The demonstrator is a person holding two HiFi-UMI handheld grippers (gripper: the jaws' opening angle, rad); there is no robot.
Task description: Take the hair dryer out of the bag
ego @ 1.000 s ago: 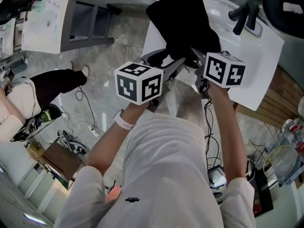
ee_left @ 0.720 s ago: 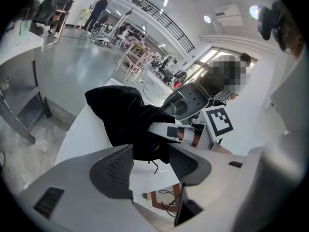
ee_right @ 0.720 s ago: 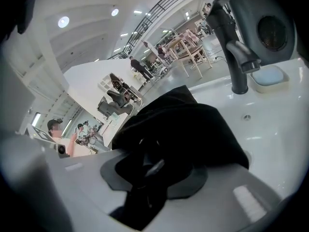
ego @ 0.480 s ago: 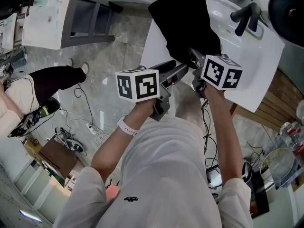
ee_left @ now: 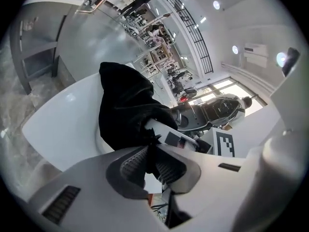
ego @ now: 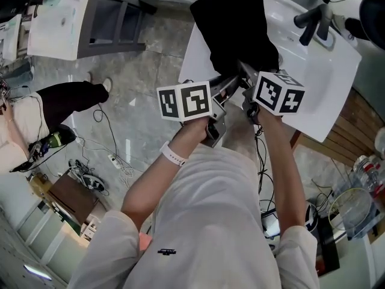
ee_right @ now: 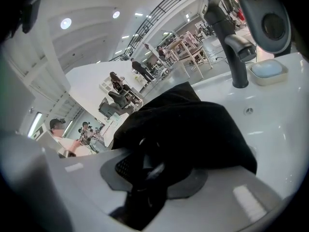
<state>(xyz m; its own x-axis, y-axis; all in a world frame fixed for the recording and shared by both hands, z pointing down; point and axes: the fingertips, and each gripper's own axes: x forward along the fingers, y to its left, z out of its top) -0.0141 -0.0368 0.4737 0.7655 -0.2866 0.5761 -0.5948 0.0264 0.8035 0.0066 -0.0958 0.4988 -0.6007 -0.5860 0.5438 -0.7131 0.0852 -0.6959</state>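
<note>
**Left gripper**
- Its jaws are closing.
- A thin fold of cloth from the black bag stands between the two ribbed pads. Both pads bear on that fold.
- The rest of the bag lies just ahead of the fingertips and rises above them as a crumpled mound.
- In the head view, the marker cube sits behind the jaws, on your side. The jaws point away from you at the bag's near edge.

**Right gripper**
- Its jaws stand partly apart and are clamped on a thick bunch of the same black cloth.
- The bunch fills the gap and hangs down below the jaws, hiding most of one pad.
- The body of the bag spreads ahead of this gripper and slightly to its right.
- The two grippers hold the bag's near edge side by side and close together, the left one just to the left of the right one.

**Location of the task item**
- The bag rests on the white basin counter, directly beyond both sets of fingertips.
- A dark faucet stands farther ahead, to the right of the right gripper and well apart from the bag.
- The hair dryer cannot be made out in any view, because the black cloth hides the bag's contents.
</note>
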